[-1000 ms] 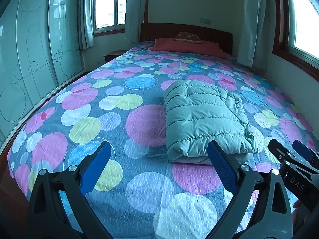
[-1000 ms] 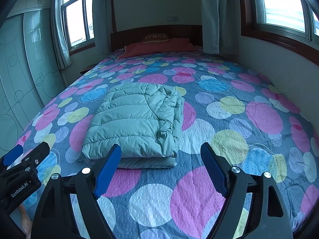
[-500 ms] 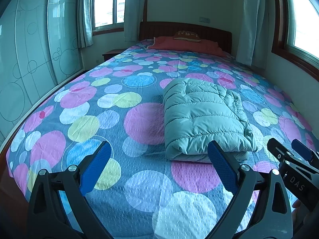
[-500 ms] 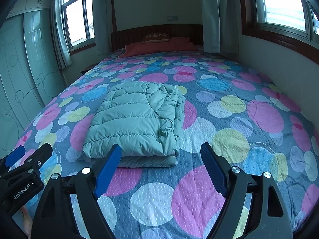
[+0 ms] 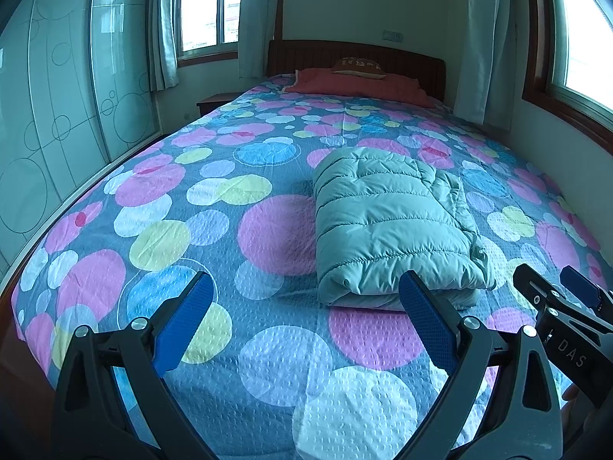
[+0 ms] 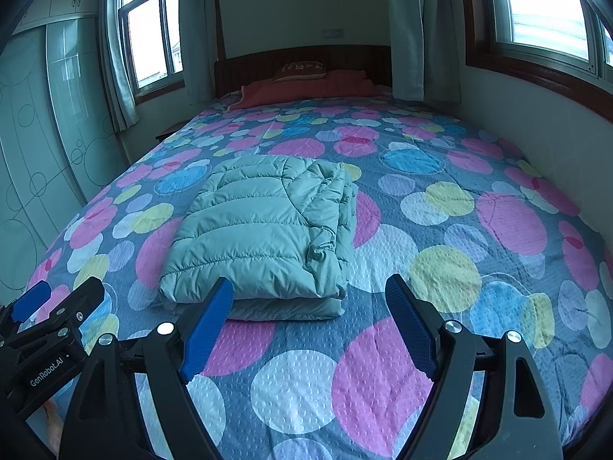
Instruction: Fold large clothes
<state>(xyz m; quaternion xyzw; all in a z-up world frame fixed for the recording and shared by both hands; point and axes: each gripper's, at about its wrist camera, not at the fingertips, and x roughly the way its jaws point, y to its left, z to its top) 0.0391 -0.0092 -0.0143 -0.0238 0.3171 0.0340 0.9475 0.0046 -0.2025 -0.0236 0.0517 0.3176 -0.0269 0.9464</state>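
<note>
Jacket: the mint puffer jacket [image 5: 387, 226] is lying folded in a compact stack on the spotted bedspread [image 5: 214, 230], toward the foot of the bed
Left gripper [image 5: 302, 322]: I am holding it spread wide, gripping nothing, short of the bundle
Right gripper [image 6: 306, 326]: likewise parted and gripping nothing
Change: over the last second I am drawing both claws slightly back; the bundle is not shifting
Meaning: I am judging the fold finished, only a tidy-up possibly remaining

A bed [image 5: 214, 199] with a spotted cover fills the room. Daylight enters curtained windows [image 6: 153, 42]. A frosted wardrobe [image 5: 57, 115] lines one wall.
</note>
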